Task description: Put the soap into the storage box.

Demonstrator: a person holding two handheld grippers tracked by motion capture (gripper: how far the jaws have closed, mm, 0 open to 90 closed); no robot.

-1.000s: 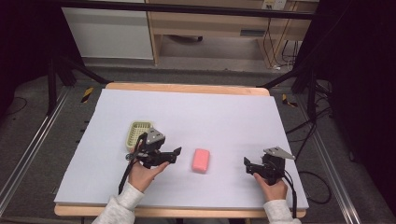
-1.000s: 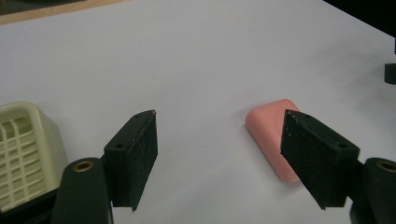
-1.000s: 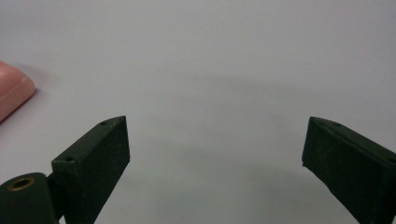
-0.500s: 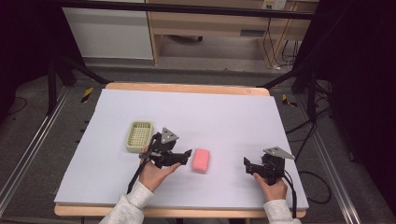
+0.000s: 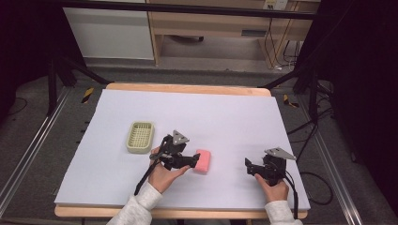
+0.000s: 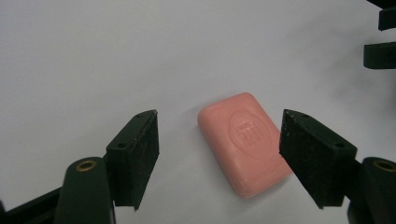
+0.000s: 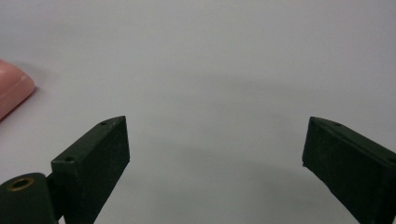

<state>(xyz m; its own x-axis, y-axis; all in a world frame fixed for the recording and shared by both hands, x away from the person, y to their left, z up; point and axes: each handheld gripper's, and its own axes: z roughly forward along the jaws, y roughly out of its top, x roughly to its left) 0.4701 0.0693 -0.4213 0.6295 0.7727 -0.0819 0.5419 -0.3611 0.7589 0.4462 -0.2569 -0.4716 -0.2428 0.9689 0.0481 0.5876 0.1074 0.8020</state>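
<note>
A pink bar of soap (image 5: pixel 204 161) lies flat on the white table, stamped face up. My left gripper (image 5: pixel 194 160) reaches it from the left. In the left gripper view the soap (image 6: pixel 245 142) lies between the two black jaws of the left gripper (image 6: pixel 222 128). Those jaws have just been closing, but their pads stand apart from the soap. My right gripper (image 5: pixel 248 165) rests open to the right of the soap with nothing between its jaws. In the right gripper view the right gripper (image 7: pixel 215 140) faces bare table, and a corner of the soap (image 7: pixel 11 91) shows at the left edge.
A pale green slotted soap dish (image 5: pixel 140 137) sits on the white table cover (image 5: pixel 211 112) to the left of my left hand. The right gripper's jaws (image 6: pixel 380 51) show far off in the left gripper view. Cables trail from both grippers toward the table's front edge.
My left hand has moved right, away from the soap dish, until its jaws flank the pink soap. The right hand has kept still.
</note>
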